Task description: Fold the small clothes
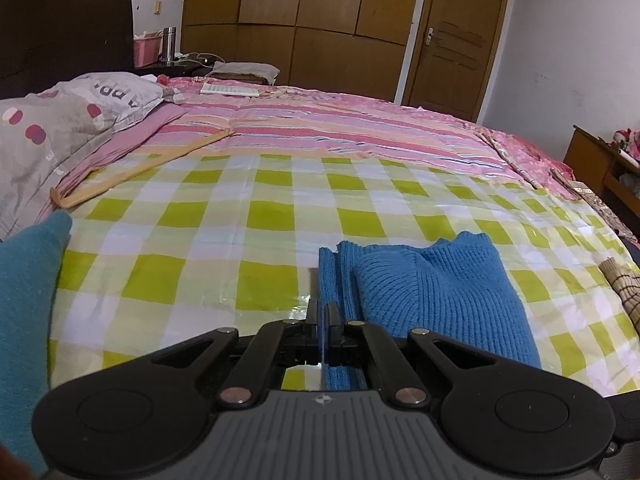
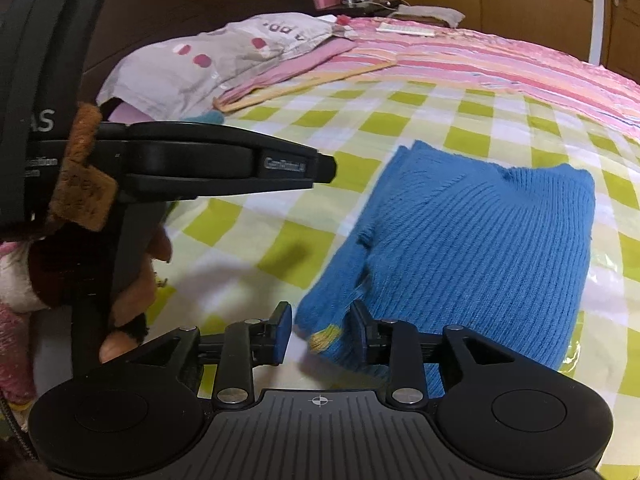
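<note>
folded blue sweater (image 2: 472,248) on green checked cloth (image 2: 304,240), its near corner between the parted right gripper (image 2: 320,332) pads, left gripper (image 1: 322,312) closed empty beside its edge

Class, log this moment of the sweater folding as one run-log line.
blue sweater: folded on checked sheet | left gripper: shut, empty | right gripper: open around corner

A green-and-white checked plastic sheet (image 1: 240,216) is lying under the tongs; beyond them, a grey spotted pillow (image 1: 60,128) and wooden wardrobe (image 1: 304,12) are showing.
</note>
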A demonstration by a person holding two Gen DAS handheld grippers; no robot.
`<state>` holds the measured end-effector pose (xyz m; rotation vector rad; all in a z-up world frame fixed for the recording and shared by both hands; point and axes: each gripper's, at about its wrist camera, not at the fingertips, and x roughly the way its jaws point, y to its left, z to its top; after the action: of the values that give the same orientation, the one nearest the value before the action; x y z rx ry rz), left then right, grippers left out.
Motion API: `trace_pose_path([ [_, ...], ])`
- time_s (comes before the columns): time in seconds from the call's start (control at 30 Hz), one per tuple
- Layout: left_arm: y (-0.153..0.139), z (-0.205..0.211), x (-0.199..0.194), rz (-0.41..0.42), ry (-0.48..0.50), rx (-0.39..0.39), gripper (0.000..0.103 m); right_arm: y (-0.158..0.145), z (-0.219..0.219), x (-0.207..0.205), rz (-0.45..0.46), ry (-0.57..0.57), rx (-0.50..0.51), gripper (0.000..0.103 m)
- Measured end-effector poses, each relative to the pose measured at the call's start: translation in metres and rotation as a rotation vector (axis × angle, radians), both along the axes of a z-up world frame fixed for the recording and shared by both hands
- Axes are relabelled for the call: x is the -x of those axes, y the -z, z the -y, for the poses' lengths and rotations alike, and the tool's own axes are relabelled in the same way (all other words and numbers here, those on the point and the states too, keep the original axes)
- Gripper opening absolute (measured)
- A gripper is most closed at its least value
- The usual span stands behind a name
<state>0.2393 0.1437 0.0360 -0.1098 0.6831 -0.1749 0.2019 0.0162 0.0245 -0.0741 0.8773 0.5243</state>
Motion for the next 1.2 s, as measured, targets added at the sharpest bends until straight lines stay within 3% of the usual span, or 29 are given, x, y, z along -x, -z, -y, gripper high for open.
trace_pose_path([
  [0.4, -0.001, 0.025, 0.019, -0.013, 0.068, -0.001, 0.009, -0.020, 0.019, 0.026, 0.051, 0.036, 0.040, 0.033],
  [0.57, 0.021, 0.035, 0.021, -0.080, 0.077, -0.038, 0.009, -0.020, 0.037, 0.033, 0.067, 0.077, 0.064, 0.033],
  [0.73, 0.048, 0.027, 0.021, -0.148, 0.011, -0.081, 0.009, -0.013, 0.063, 0.030, 0.044, 0.148, 0.059, 0.033],
  [0.93, 0.054, 0.002, 0.032, -0.143, -0.076, 0.008, 0.009, -0.016, 0.086, 0.015, 0.049, 0.226, 0.041, 0.034],
  [1.2, 0.030, 0.012, 0.050, -0.050, 0.042, 0.097, 0.013, -0.032, 0.067, -0.026, 0.076, 0.199, 0.014, 0.042],
])
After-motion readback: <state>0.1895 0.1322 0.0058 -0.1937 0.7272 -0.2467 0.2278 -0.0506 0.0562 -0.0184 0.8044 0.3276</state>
